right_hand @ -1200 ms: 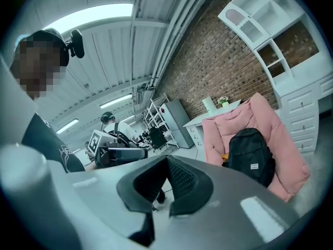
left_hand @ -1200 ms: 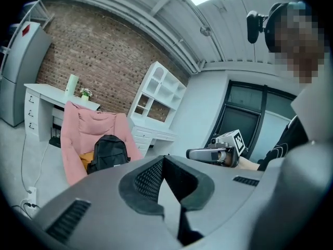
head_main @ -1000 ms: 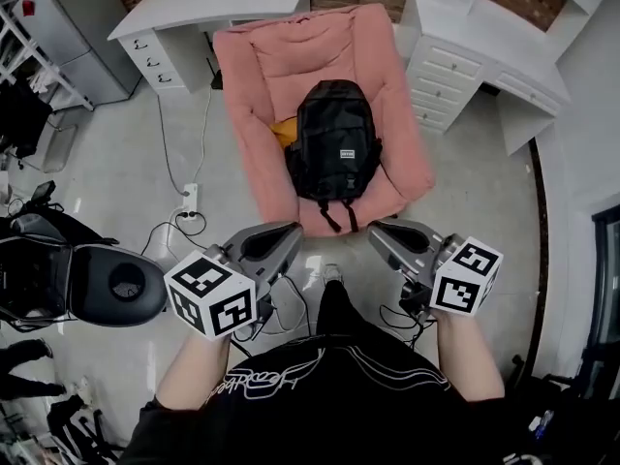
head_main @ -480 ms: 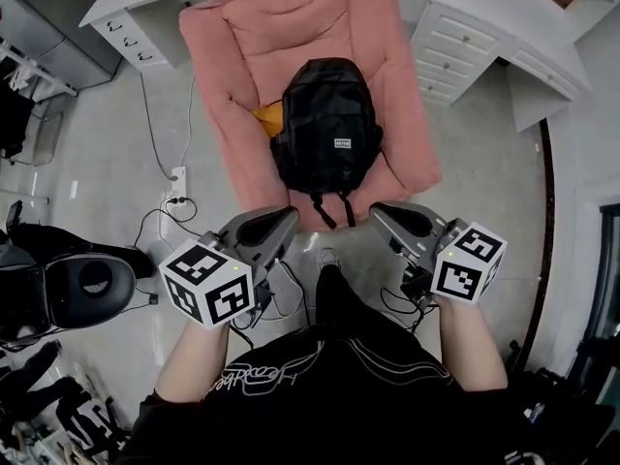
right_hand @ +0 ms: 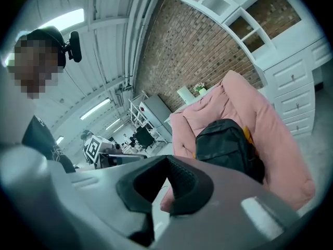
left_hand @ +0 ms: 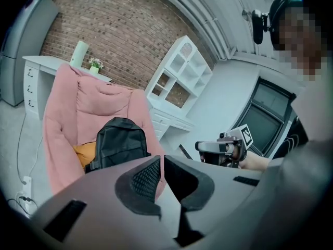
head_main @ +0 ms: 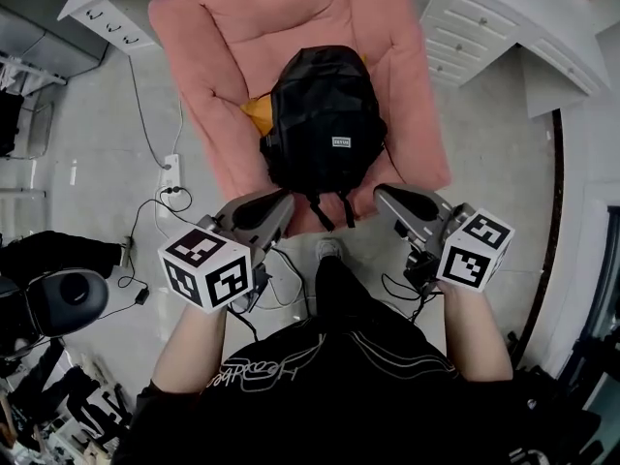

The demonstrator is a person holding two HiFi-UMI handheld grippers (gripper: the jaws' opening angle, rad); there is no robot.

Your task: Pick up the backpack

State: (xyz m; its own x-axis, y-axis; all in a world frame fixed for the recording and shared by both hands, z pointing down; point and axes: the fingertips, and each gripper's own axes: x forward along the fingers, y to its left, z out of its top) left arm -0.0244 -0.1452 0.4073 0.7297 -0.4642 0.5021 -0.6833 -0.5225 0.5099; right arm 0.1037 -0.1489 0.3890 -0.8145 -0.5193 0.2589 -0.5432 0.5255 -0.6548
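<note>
Head view: black fabric backpack (head_main: 323, 124) lies on the pink padded lounge chair (head_main: 223, 27), ahead of both sets of fingers and between their two lines of pointing. Left gripper (head_main: 278, 201) and right gripper (head_main: 385, 194) are held side by side, apart from each other, tips just short of the chair's front edge. Neither touches the backpack.

Left gripper view: jaws pressed together, ribbed pads meeting, nothing between them. Right gripper view: jaws likewise closed and empty.

Only the head view shows the two black straps (head_main: 329, 211) trailing off the near end of the backpack toward the fingers, the small white label on its front panel, and the white power strip (head_main: 170, 174) on the floor, out to the left of the left fingers. Only the gripper views show the backpack leaning back against the chair rather than lying flat, with the red brick wall (left_hand: 104, 35) behind it. An orange cushion (head_main: 256, 112) shows at the backpack's left side.

Backpack long axis runs straight away from the fingers. Strap end is nearest them; rounded top end is farthest and raised against the chair back. Front panel faces up and toward the fingers.
</note>
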